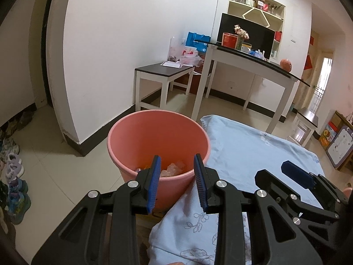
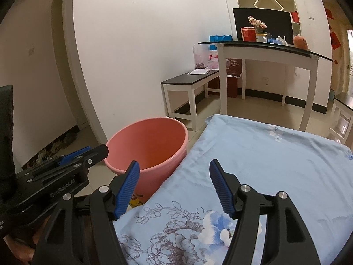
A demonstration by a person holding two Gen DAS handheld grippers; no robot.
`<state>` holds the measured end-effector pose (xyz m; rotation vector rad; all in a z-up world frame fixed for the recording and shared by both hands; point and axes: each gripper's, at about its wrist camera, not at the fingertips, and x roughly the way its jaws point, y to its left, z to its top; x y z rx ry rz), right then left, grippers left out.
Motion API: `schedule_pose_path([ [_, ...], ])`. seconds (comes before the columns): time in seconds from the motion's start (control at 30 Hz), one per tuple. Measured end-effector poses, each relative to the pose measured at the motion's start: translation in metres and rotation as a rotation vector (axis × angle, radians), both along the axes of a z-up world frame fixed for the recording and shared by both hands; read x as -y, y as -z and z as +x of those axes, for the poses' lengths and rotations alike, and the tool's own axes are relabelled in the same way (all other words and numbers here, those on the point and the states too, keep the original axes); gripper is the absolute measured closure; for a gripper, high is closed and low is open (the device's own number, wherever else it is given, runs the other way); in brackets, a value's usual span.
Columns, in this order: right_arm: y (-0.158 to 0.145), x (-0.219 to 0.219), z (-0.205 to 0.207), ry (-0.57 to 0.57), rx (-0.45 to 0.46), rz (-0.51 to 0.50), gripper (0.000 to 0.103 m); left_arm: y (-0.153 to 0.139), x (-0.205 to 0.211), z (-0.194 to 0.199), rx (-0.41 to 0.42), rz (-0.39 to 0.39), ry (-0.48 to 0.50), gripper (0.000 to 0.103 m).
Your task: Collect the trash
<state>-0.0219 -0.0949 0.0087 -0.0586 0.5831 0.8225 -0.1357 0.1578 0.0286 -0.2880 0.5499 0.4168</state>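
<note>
A pink bucket (image 1: 158, 141) stands on the tiled floor against the near left edge of a light blue floral cloth (image 1: 242, 150). Crumpled pale and orange trash (image 1: 174, 169) lies at its bottom. My left gripper (image 1: 177, 159) hovers over the bucket's near rim, open, with nothing between its blue pads. My right gripper (image 2: 174, 164) is open wide and holds nothing. It hangs over the cloth's (image 2: 264, 159) left edge, just right of the bucket (image 2: 150, 141). One of its fingers (image 1: 295, 173) shows at the right of the left wrist view.
A low white bench with a dark top (image 1: 165, 69) and a taller white table (image 1: 253, 59) loaded with items stand behind the bucket. A white wall corner (image 1: 72, 137) juts out to its left. Shoes (image 1: 15, 176) line the floor at far left.
</note>
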Motion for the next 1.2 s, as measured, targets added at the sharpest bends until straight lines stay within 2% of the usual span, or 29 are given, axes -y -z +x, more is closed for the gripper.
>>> schedule_pose_path([
  [1.2,0.001,0.011,0.001,0.014,-0.015,0.008,0.038,0.002,0.012,0.002,-0.012,0.018,0.016,0.072],
])
